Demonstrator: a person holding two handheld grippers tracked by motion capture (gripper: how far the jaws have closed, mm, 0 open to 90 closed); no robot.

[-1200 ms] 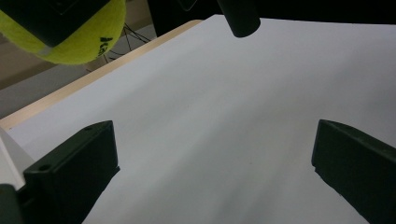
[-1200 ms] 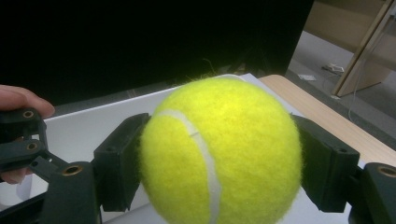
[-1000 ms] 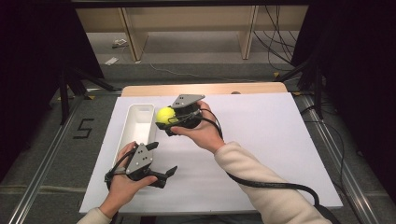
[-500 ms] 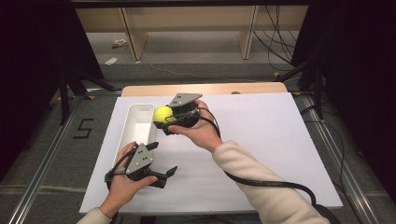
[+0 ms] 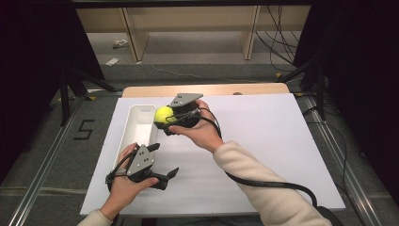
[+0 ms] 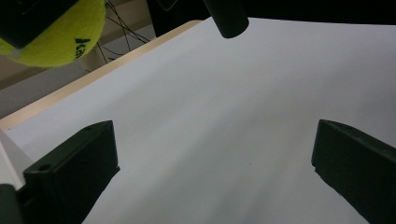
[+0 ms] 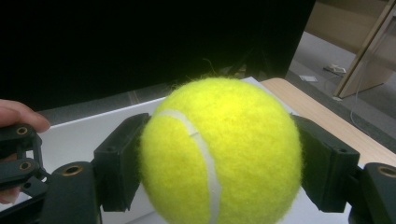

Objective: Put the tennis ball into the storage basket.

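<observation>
- We see the right gripper pinching a yellow tennis ball between its fingers.
- The ball is up in the air, just over the right edge of the white tray.
- Our left gripper sits low over the white counter, near us.
- Its fingers are spread wide and hold nothing.

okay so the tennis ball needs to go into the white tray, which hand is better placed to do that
Right. The right tool already grips the tennis ball between its jaws, held at the white tray's right rim. The left tool is open and empty, nearer the person.
</observation>
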